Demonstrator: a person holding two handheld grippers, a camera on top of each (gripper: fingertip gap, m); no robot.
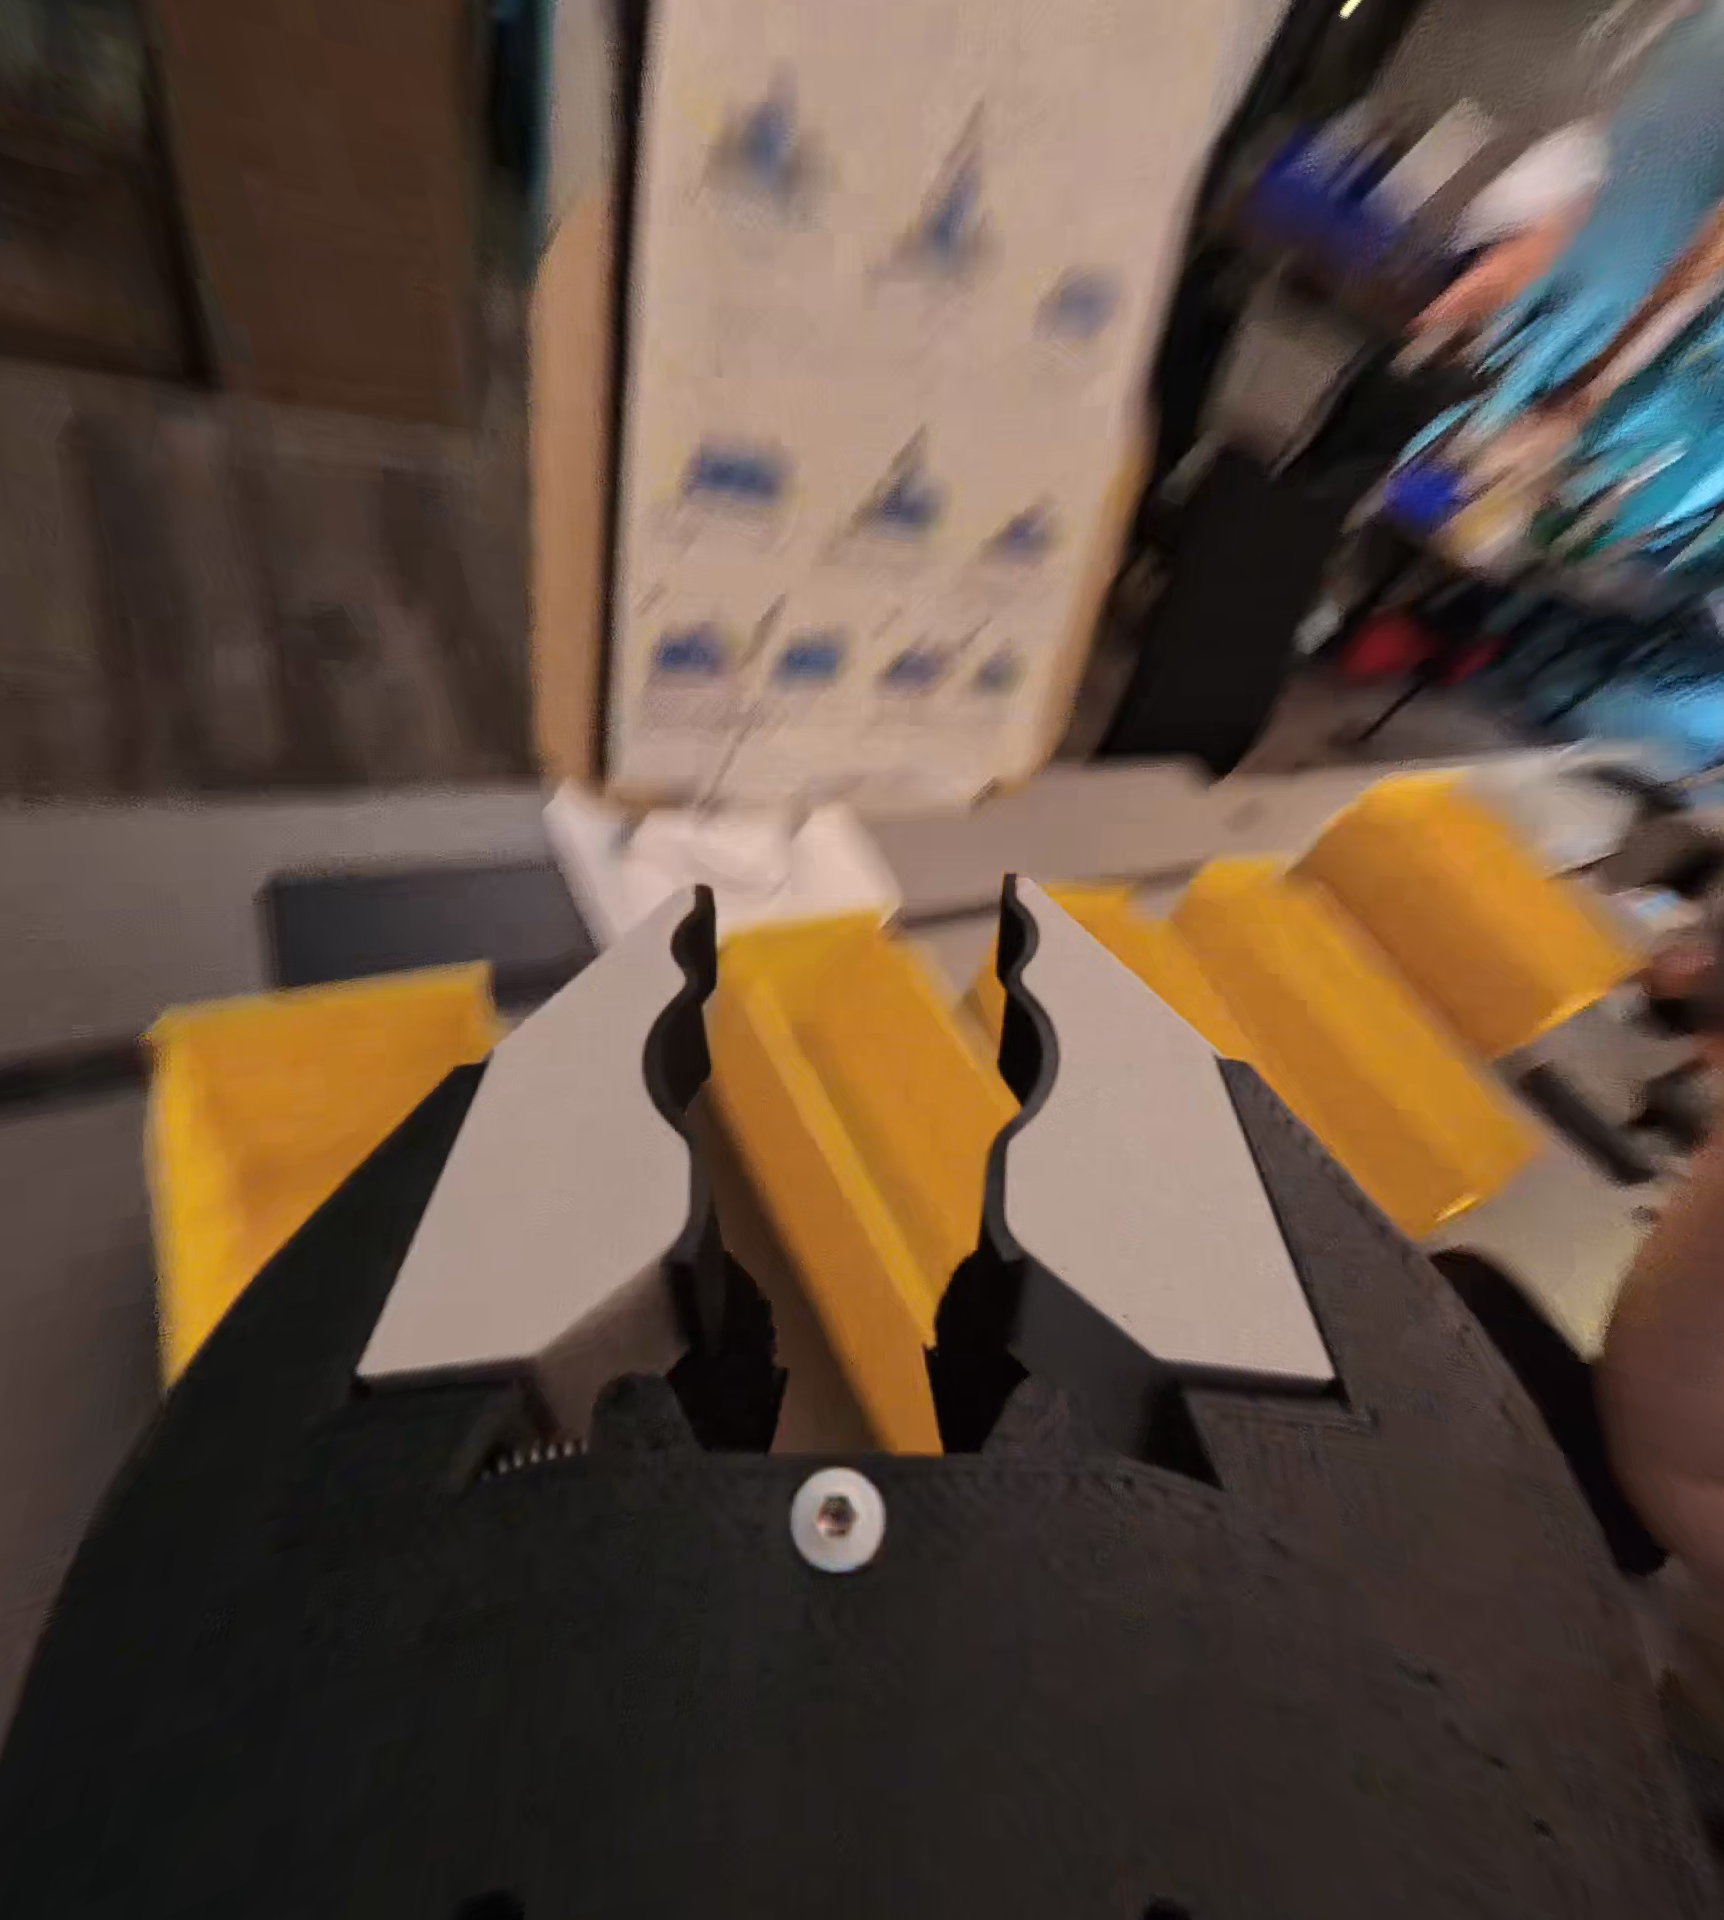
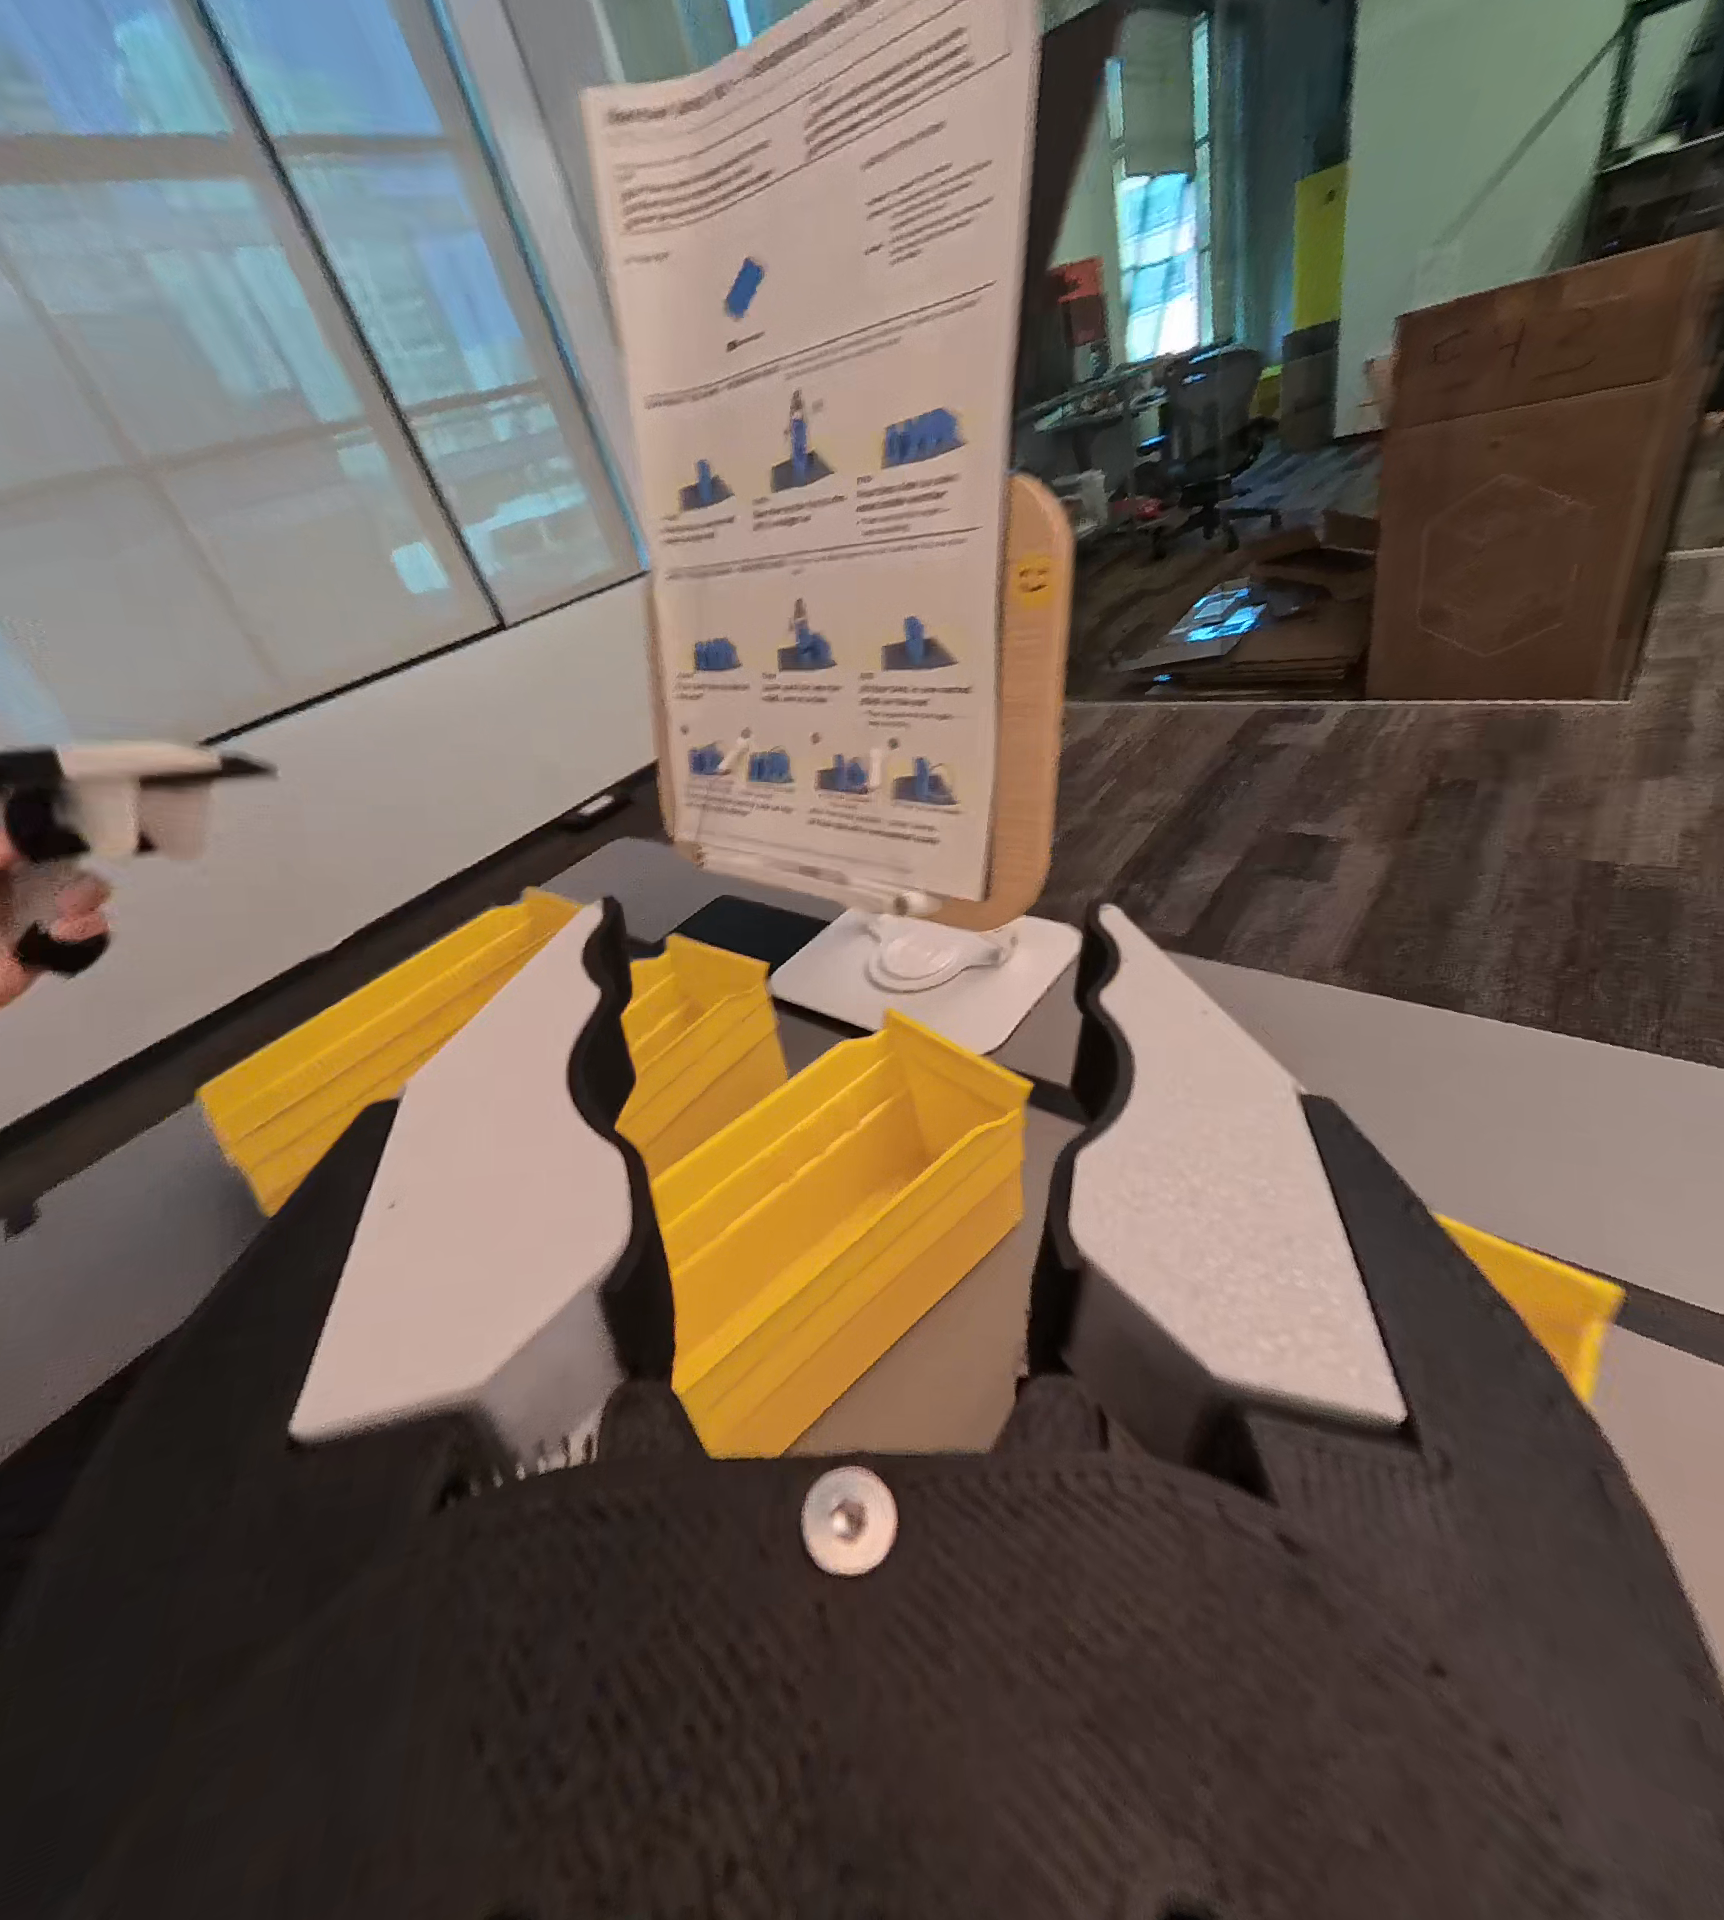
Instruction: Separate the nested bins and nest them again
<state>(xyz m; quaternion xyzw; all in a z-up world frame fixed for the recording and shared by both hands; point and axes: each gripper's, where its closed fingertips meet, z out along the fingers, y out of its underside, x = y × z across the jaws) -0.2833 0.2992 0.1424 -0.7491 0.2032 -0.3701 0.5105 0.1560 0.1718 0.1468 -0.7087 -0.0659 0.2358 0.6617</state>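
My left wrist view is motion-blurred; the instruction sheet (image 1: 868, 416) is unreadable. My finger (image 2: 484, 1164) hides part of one yellow bin (image 2: 359, 1049).

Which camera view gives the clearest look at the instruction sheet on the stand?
The right wrist view: the instruction sheet is near whole and fairly sharp. The left wrist view shows the same sheet smeared by motion blur.
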